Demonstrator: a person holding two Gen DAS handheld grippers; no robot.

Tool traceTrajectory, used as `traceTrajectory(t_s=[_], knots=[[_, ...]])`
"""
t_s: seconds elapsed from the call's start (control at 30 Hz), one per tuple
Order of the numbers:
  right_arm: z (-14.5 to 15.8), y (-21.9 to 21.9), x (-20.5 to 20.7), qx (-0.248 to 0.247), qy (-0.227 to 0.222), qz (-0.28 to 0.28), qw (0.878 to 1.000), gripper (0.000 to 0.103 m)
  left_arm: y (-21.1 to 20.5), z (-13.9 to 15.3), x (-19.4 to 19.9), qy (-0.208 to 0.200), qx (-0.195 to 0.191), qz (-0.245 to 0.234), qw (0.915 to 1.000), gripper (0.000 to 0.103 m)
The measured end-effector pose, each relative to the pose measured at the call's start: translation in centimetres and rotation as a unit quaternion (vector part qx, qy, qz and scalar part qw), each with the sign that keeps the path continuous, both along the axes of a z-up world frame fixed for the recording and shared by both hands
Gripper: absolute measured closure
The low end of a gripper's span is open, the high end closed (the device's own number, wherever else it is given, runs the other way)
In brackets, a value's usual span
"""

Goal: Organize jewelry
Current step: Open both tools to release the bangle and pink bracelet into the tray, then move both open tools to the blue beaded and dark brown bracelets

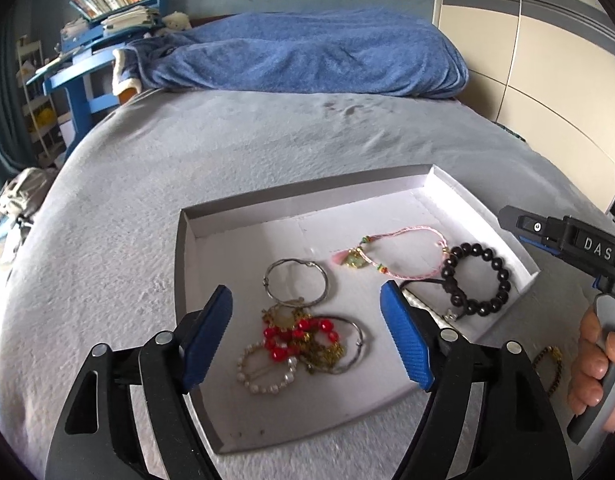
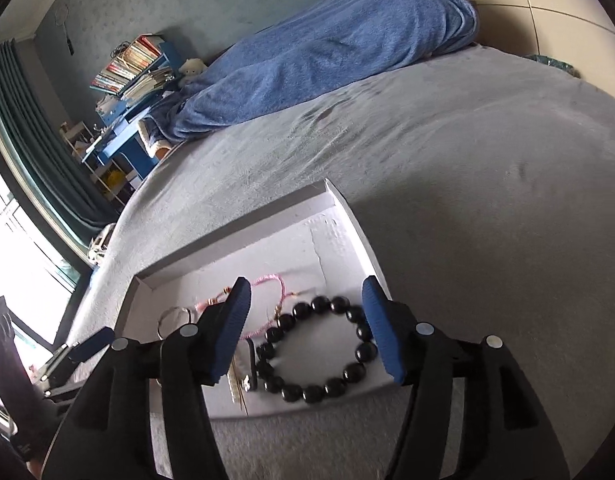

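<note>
A shallow white box [image 1: 187,264] lies on the grey bed and holds jewelry. A black bead bracelet [image 1: 477,280] lies at its right end, a pink cord bracelet [image 1: 399,252] beside it, and a silver bangle [image 1: 295,283] in the middle. A tangle of red beads [image 1: 299,334], a pearl bracelet [image 1: 263,372] and gold chain lies nearer. My left gripper [image 1: 307,336] is open and empty above the tangle. My right gripper [image 2: 305,326] is open and empty above the black bead bracelet [image 2: 319,350]. A small dark-and-gold bracelet [image 1: 549,368] lies on the bed outside the box.
The box [image 2: 347,208] sits on a grey bedspread [image 1: 267,140]. A blue blanket [image 1: 307,52] is heaped at the head of the bed. A blue desk with books [image 1: 99,32] stands at the far left. A cream wardrobe [image 1: 547,60] is at the right.
</note>
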State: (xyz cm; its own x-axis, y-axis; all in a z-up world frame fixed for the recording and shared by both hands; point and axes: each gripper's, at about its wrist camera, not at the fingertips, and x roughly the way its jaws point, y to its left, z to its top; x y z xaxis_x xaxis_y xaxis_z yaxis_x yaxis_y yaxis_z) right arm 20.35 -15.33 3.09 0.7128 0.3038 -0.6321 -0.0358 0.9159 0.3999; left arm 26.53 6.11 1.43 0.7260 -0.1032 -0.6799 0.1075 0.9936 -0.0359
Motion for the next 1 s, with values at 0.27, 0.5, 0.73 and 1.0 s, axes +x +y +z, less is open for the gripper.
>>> traceTrajectory(t_s=[0.27, 0.5, 0.73, 1.0], knots=[[0.5, -0.5, -2.8, -0.018, 0.002, 0.001, 1.000, 0.036, -0.4, 0.5, -2.3, -0.008, -0.001, 0.002, 1.0000, 0.025], [0.9, -2.2, -5.3, -0.023, 0.012, -0.016, 1.000, 0.024, -1.6, 1.3, -5.7, -0.021, -0.007, -0.009, 0.9997, 0.025], [0.7, -3.2, -6.7, -0.062, 0.033, -0.030, 0.997, 0.017, -3.6, -0.4, -7.5, 0.004, -0.015, -0.035, 0.9993, 0.025], [-1.2, -5.2, -7.2, -0.090, 0.077, -0.051, 0.992, 0.013, -8.6, -1.9, -9.8, 0.018, -0.011, -0.129, 0.9915, 0.025]])
